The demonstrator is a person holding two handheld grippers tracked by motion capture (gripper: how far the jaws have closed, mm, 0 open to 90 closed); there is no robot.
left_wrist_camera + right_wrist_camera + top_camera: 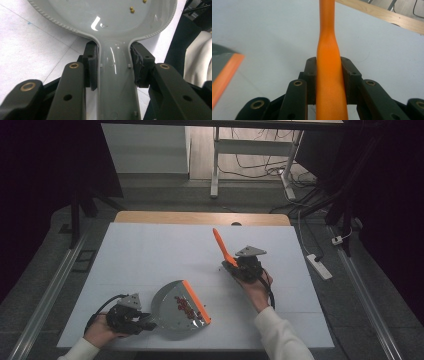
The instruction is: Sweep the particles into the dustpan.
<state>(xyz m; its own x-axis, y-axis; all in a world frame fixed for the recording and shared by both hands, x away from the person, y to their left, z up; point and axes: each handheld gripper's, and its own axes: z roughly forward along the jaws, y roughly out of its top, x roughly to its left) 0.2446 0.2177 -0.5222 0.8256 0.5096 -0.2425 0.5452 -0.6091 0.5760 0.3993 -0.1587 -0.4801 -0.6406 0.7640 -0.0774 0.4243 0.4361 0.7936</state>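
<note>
At the near left of the white table (150, 250), the grey dustpan (172, 312) is held by its handle, which is clamped between the closed-in pads of the left gripper (145, 322); small dark red beads (185, 307) are seen lying in its pan near the orange lip. Right of centre, the orange brush handle (220, 246) is gripped tightly by the right gripper (235, 265) and is pointed away, up the table.

The white table (150, 255) is overlooked from above its near edge; close along each gripper's jaws, the grey dustpan (112, 22) and orange handle (328, 75) are seen, shared with the high view.
</note>
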